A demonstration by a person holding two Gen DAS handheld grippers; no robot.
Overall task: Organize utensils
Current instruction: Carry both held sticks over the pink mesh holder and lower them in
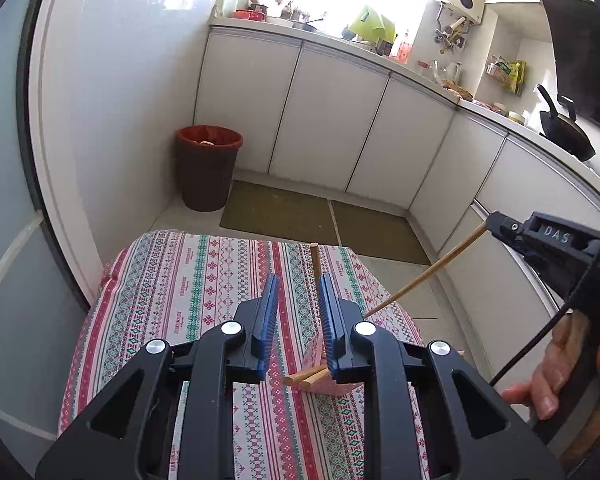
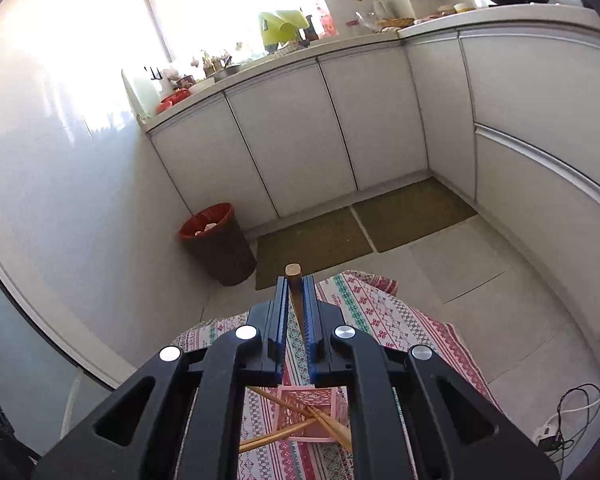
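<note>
Patterned-cloth table (image 1: 172, 300); pink box (image 2: 300, 412) on it.

pink box (image 1: 332, 380) mostly hidden behind fingers (image 1: 334, 320), chopstick (image 2: 296, 304) lower end hidden

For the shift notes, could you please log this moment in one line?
right gripper: shut on wooden chopstick | left gripper: open | pink patterned box: holds chopsticks

Box (image 2: 312, 412) on clothed table (image 1: 180, 280), chopsticks (image 2: 284, 432) in box, bin (image 1: 208, 168) beyond by cabinets (image 1: 320, 120)
</note>
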